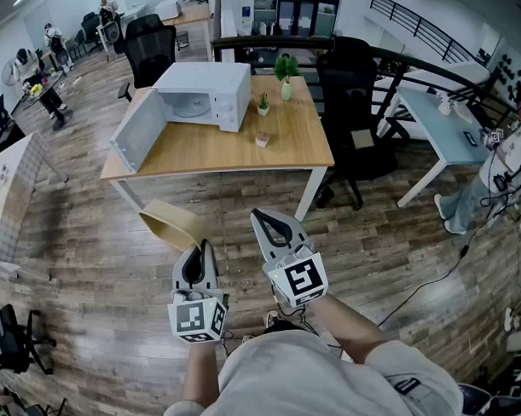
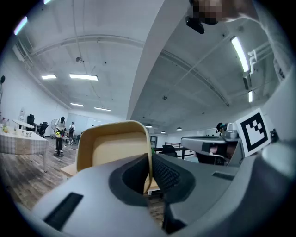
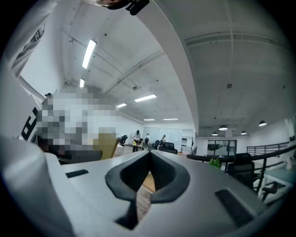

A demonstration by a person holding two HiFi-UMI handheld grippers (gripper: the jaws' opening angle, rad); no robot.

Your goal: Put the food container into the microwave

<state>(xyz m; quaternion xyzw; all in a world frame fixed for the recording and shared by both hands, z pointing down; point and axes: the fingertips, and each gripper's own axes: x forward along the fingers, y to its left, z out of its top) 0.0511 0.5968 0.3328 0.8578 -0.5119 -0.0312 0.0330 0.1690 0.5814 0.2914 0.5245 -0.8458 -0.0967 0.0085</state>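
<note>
A tan open-topped food container hangs tilted over the wood floor, short of the table. My left gripper is shut on its rim. In the left gripper view the container stands just ahead, its wall pinched between the jaws of the left gripper. My right gripper is beside it on the right, shut and empty; its jaws meet at the right gripper tip, with the container to the left. The white microwave sits on the far table with its door swung open to the left.
The wooden table also carries a potted plant, a smaller plant and a small cup. A black office chair stands to its right, with a pale desk beyond. People are at the far left.
</note>
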